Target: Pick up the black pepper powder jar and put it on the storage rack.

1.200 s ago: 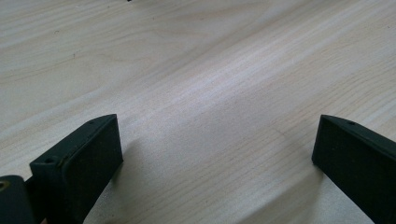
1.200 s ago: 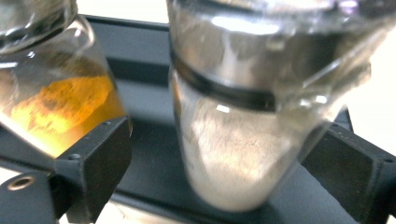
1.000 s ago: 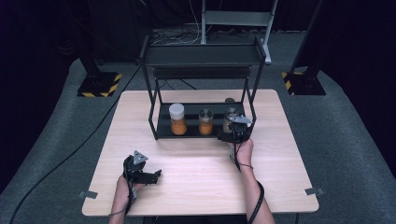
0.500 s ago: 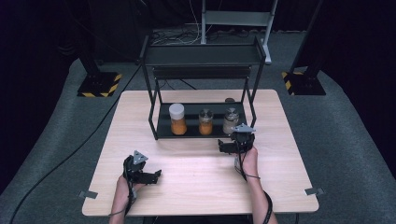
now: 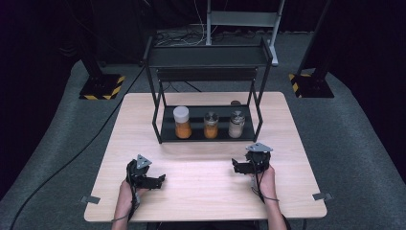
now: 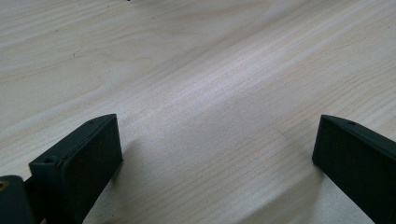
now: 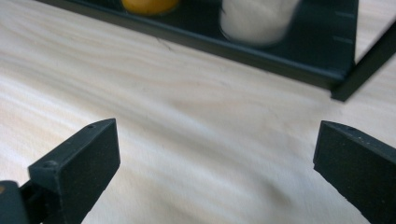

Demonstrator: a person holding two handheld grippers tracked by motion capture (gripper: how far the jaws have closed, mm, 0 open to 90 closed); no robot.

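Three jars stand in a row on the lower shelf of the rack [image 5: 160,125]; the white jar [image 5: 237,124] sits at its right end, nearest the right gripper [image 5: 238,166]. Both the right gripper and the left gripper [image 5: 160,180] rest on the tabletop [image 5: 201,191] before the rack, jaws released and empty — apparently a pause between steps. Any reach must clear the shelf's front lip and right post — bare room lies before the rack.

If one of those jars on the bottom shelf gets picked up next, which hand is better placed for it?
Probably the right. The right gripper sits open just in front of the rack, nearest the white jar, which shows ahead in its own view. The left gripper, also open, rests farther back over bare table.
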